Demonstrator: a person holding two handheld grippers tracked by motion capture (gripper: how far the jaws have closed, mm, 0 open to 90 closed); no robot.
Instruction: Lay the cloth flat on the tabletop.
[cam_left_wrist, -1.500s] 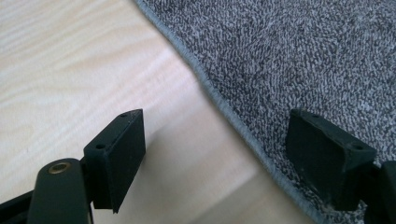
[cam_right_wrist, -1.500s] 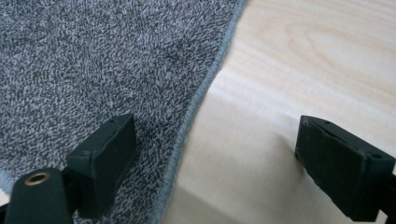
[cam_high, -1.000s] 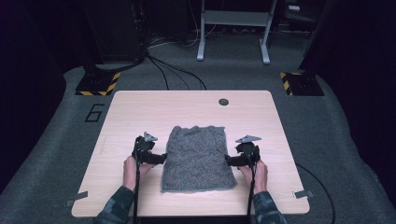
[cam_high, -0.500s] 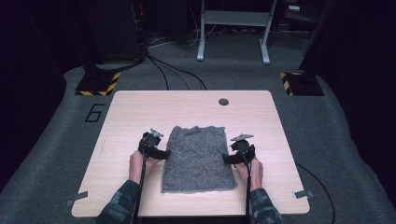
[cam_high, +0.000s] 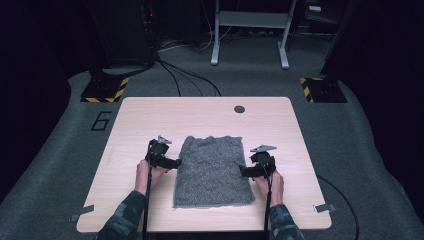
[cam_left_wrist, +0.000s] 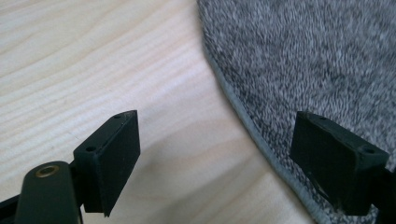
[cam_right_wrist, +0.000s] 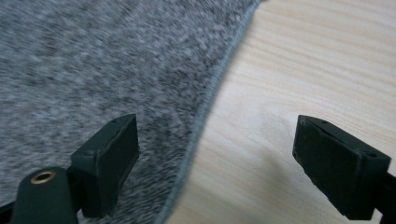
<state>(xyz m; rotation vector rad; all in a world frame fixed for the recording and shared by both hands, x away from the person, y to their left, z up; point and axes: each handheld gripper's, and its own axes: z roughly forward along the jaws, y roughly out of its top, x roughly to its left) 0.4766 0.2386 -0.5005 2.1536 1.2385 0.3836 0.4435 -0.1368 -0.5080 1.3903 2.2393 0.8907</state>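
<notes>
Towel (cam_high: 214, 170) lies between both tools, left (cam_high: 176, 162) and right (cam_high: 243, 171), jaws apart

Towel (cam_high: 214, 170): grey cloth, rough looped pile, matt, with a smooth stitched hem at its edges. Worktop (cam_high: 150, 120): pale wood with fine straight grain, smooth, faint satin sheen. Left hand-held gripper (cam_left_wrist: 217, 161) and right hand-held gripper (cam_right_wrist: 217, 165): matt black plastic jaws, each with a brass-coloured metal eyelet at 7 o'clock. Floor (cam_high: 60, 165): grey matt carpet.

Towel (cam_high: 214, 170) on the table (cam_high: 200, 112), between left gripper (cam_high: 172, 163) and right gripper (cam_high: 244, 172).
</notes>
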